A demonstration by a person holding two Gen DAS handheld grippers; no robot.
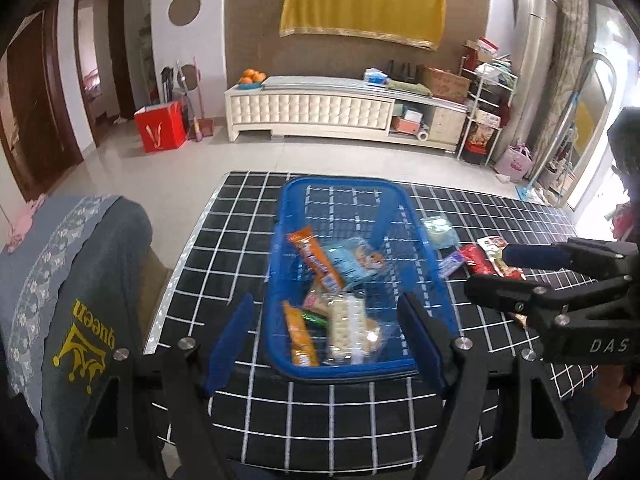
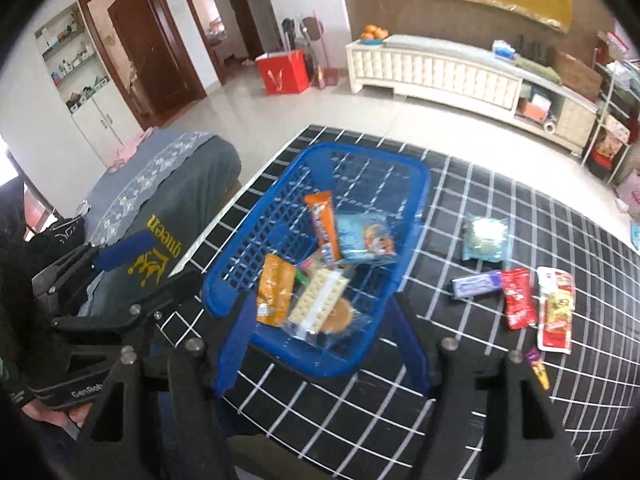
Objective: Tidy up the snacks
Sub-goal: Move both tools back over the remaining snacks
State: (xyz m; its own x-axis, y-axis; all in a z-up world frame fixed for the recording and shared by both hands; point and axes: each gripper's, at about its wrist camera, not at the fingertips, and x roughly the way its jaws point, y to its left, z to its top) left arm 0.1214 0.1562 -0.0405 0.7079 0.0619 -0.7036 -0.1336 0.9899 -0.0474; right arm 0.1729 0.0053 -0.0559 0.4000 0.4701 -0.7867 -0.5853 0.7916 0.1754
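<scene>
Directly ahead of the left gripper (image 1: 326, 346), framed between its spread blue-padded jaws, sits the blue basket (image 1: 394, 196), a rectangular plastic crate with latticed walls and rounded rim, resting on the black tablecloth (image 1: 240, 224) gridded in thin white lines. Nothing is held between those jaws. Inside the basket, just past the jaw tips, lie a clear-wrapped stack of pale crackers (image 1: 347, 326), a glossy orange packet (image 1: 300, 336), a long orange bar (image 1: 316, 258) leaning toward the far wall, and a light blue pouch (image 1: 354, 260).

The right gripper (image 2: 322, 344) also stands released and empty, its jaws straddling the basket's near corner (image 2: 224, 304). Off to the right of its jaws, loose on the cloth, lie a pale green crinkled packet (image 2: 486, 238), a small purple bar (image 2: 476, 283), a shiny red wrapper (image 2: 518, 298) and a red-and-yellow flat sachet (image 2: 556, 308), the last three side by side. A tiny purple-yellow candy (image 2: 538, 366) lies just beside the right jaw's outer arm.
</scene>
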